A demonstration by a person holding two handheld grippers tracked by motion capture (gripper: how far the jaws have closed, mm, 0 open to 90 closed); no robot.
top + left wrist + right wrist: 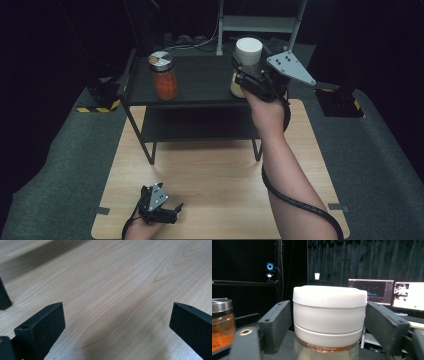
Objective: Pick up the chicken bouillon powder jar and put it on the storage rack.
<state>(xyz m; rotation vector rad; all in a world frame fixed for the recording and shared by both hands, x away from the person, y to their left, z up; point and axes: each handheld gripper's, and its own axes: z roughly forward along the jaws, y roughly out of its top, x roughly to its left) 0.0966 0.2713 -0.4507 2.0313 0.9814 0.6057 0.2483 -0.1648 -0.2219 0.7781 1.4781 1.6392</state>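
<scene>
White-lidded jar (329, 315) stands on the black shelf (200, 80), clamped at its lid by the right gripper (250, 75). Left gripper (170, 210) rests spread wide over the wooden table (112, 290).

- My right gripper (248, 71) is showing a black body, a grey three-cornered plate dotted with screws, and matte jaws with small holes.
- A thick black ribbed cable is trailing along my bare, sleeveless forearm.
- My left gripper (174, 210) is wearing the same grey plate.
</scene>
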